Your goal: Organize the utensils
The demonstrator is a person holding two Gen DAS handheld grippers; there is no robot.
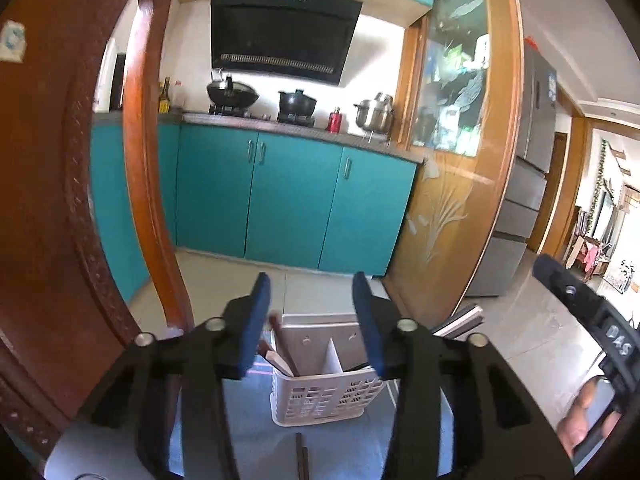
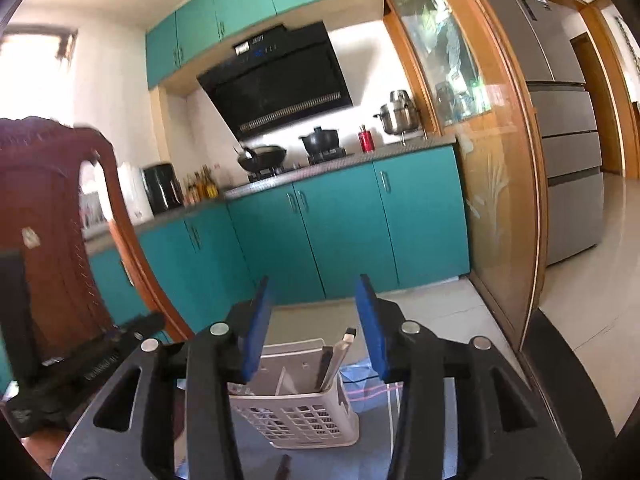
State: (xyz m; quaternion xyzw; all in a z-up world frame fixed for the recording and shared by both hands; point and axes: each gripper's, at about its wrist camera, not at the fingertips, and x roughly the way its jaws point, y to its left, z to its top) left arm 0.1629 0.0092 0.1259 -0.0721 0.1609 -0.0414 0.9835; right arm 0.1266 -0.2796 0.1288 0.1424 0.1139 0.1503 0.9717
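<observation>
I see both my claws standing apart with nothing between them: left claw (image 1: 312, 320), right claw (image 2: 316, 324). The white basket (image 1: 326, 398) sits on the tabletop (image 1: 352, 452) just ahead, chopsticks (image 1: 280, 346) leaning in its left compartment, more utensils (image 2: 334, 360) in the right.

A white perforated plastic utensil basket (image 1: 326, 394) sits low at frame centre, a divider splitting it — brown wooden chopsticks (image 1: 280, 342) in its left compartment. Behind it, teal kitchen cabinets (image 1: 288, 196) fill mid-frame — a carved wooden chair (image 1: 48, 200) stands left.
</observation>
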